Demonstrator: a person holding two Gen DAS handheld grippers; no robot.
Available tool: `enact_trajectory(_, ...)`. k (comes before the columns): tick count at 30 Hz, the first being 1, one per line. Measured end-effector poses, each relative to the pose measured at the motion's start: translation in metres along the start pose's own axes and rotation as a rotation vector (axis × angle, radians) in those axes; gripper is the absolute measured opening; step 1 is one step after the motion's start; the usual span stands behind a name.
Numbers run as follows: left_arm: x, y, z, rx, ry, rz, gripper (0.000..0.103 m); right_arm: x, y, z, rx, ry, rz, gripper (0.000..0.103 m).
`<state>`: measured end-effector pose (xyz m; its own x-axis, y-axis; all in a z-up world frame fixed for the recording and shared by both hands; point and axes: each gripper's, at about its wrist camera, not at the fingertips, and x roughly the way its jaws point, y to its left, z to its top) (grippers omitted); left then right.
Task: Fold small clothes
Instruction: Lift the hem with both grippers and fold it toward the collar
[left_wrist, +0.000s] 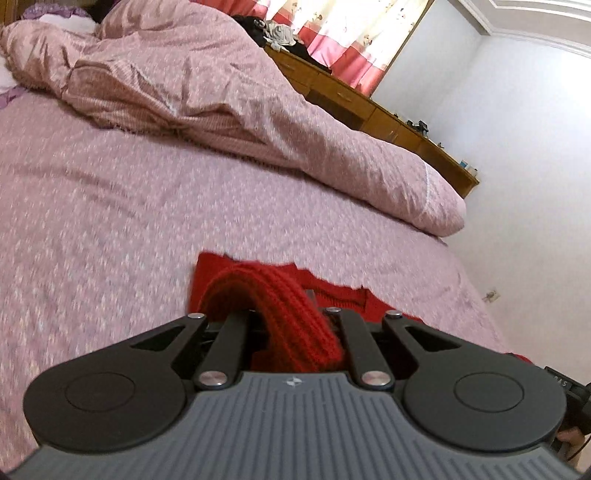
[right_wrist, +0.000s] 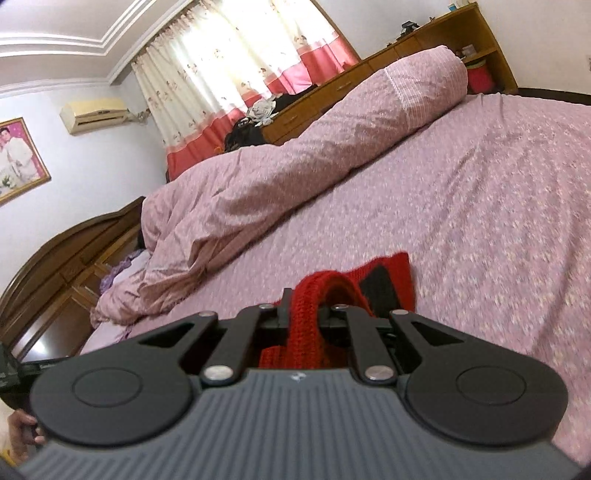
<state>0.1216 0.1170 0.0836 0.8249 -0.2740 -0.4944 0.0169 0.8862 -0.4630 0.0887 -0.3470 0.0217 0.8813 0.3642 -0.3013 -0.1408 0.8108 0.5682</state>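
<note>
A small red knitted garment (left_wrist: 284, 295) lies on the pink bedspread (left_wrist: 110, 221) right in front of the left gripper. My left gripper (left_wrist: 286, 317) is shut on a ribbed red edge of it, which bunches up between the jaws. In the right wrist view the same red garment (right_wrist: 391, 273), with a black patch, lies just ahead. My right gripper (right_wrist: 306, 314) is shut on another ribbed red edge. The fingertips of both grippers are hidden by the cloth.
A rolled pink duvet (left_wrist: 258, 110) lies across the far side of the bed; it also shows in the right wrist view (right_wrist: 295, 166). A wooden cabinet (left_wrist: 369, 107) stands beyond it under the curtains. A dark wooden headboard (right_wrist: 55, 251) is at the left.
</note>
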Motion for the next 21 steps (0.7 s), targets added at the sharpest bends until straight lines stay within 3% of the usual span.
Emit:
enact_trajectory(10, 0.073, -0.006, 0.036, 0.034, 0.032, 0.055, 0.01, 0.058, -0.015, 0.025, 0.011, -0.002, -0.045, 0.011)
enact_trajectory(21, 0.145, 0.038, 0.021, -0.016, 0.126, 0.157, 0.01, 0.119, -0.06, 0.009, 0.105, 0.083, -0.151, 0.012)
